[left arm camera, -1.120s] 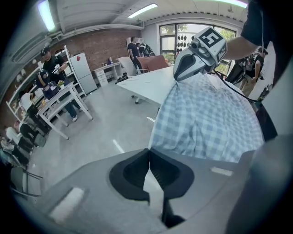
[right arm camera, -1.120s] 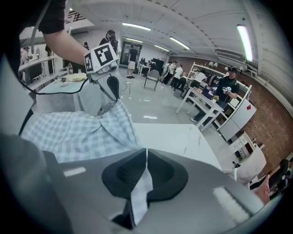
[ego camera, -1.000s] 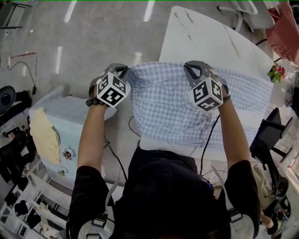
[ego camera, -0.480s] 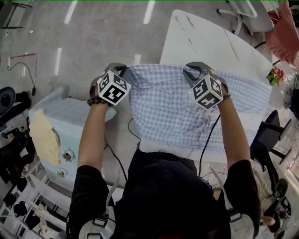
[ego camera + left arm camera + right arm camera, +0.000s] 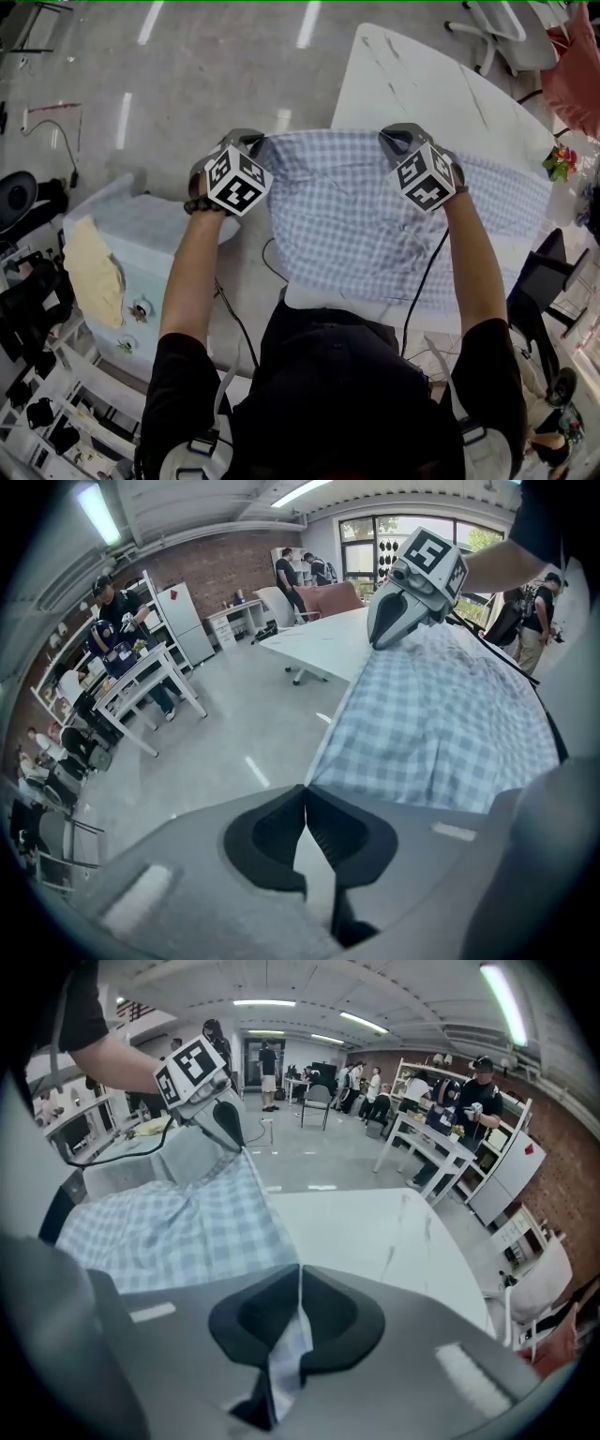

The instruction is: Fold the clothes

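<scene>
A blue-and-white checked shirt [image 5: 375,216] hangs stretched between my two grippers, and its far side lies on the white table [image 5: 422,84]. My left gripper [image 5: 251,141] is shut on the shirt's left top corner, off the table's edge and over the floor. My right gripper [image 5: 398,136] is shut on the top edge further right, above the table; its jaws have just closed on the cloth again. In the left gripper view the jaws [image 5: 305,794] pinch a thin fold of the shirt [image 5: 441,714]. In the right gripper view checked cloth [image 5: 178,1213] runs down between the shut jaws [image 5: 300,1274].
A pale blue covered box [image 5: 122,244] with a yellow cloth [image 5: 94,272] stands on the floor at the left. A black chair [image 5: 539,272] is at the right, a white chair [image 5: 506,28] behind the table. Several people stand at white desks [image 5: 441,1138] further off.
Both grippers and the shirt's top edge sit slightly further right and lower in the head view. The shirt stays stretched between them.
</scene>
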`<state>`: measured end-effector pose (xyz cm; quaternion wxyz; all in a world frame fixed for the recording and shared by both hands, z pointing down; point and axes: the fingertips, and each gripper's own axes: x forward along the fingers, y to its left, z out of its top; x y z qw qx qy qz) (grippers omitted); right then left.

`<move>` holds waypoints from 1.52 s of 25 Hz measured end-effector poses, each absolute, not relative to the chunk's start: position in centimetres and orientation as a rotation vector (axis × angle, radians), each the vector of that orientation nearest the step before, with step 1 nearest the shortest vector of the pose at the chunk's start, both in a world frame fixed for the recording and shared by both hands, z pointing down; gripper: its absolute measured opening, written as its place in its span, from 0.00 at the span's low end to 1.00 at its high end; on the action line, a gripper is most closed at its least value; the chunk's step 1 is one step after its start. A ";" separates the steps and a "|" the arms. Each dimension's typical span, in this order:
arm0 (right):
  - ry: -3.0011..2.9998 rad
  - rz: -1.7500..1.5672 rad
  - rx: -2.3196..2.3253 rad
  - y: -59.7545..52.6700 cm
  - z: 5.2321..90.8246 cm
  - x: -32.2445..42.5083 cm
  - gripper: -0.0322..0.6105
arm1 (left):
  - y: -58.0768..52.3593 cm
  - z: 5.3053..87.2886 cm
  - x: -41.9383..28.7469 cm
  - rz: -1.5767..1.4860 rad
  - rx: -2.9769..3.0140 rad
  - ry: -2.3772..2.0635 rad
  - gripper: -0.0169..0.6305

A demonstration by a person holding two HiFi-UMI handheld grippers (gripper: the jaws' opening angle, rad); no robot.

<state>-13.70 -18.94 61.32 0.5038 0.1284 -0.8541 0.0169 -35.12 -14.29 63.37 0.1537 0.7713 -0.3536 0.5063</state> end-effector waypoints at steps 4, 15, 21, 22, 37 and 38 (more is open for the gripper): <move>-2.082 -0.044 0.452 -21.7 60.3 -13.8 0.07 | -15.1 63.6 -35.0 1.471 2.218 -1.032 0.04; -2.003 -0.166 0.545 -23.1 62.0 -13.6 0.08 | -16.1 65.7 -34.3 1.439 2.175 -1.070 0.05; -2.058 -0.055 0.519 -21.6 61.2 -13.5 0.29 | -14.8 65.9 -33.4 1.401 2.191 -1.027 0.19; -2.062 -0.050 0.516 -21.4 61.0 -13.5 0.31 | -14.6 65.6 -33.4 1.396 2.194 -1.030 0.20; -2.092 -0.049 0.621 -10.7 56.8 -9.8 0.31 | -3.6 63.9 -30.3 1.325 2.247 -0.943 0.18; -2.089 -0.038 0.627 -9.7 56.8 -9.4 0.31 | -2.7 63.6 -29.9 1.328 2.259 -0.936 0.18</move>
